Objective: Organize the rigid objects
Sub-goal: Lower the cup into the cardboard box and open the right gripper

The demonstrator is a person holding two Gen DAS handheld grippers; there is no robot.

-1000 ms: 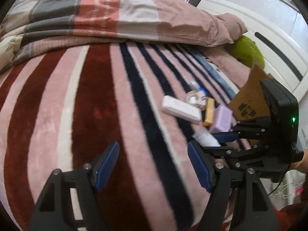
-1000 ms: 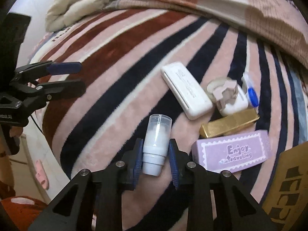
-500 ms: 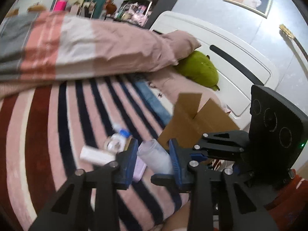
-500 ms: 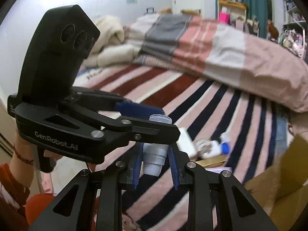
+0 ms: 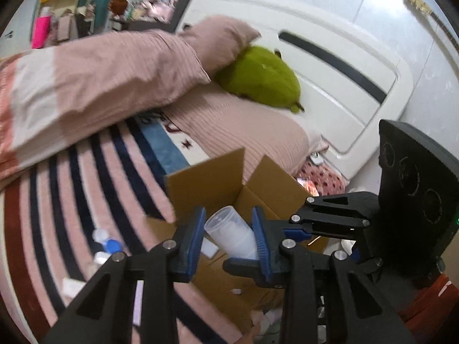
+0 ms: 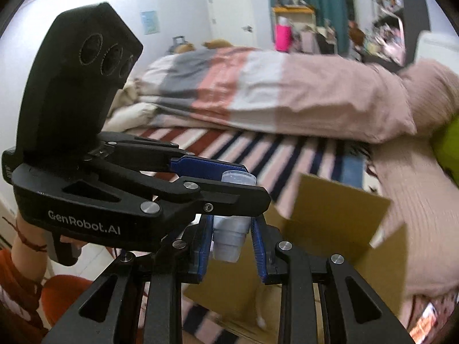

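Left wrist view: both your grippers clamp 1 translucent bottle (image 5: 231, 236) above the open cardboard box (image 5: 275, 189). Your left gripper (image 5: 228, 235) squeezes it crosswise to your right gripper (image 6: 231, 240). Small bottles (image 5: 107, 242) lie beside the box on the striped blanket (image 5: 86, 200).

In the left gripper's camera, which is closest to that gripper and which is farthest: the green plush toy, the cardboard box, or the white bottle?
1. White bottle: right between the left gripper fingers.
2. Cardboard box: just beyond, open on the bed.
3. Green plush toy: far back, against the headboard.
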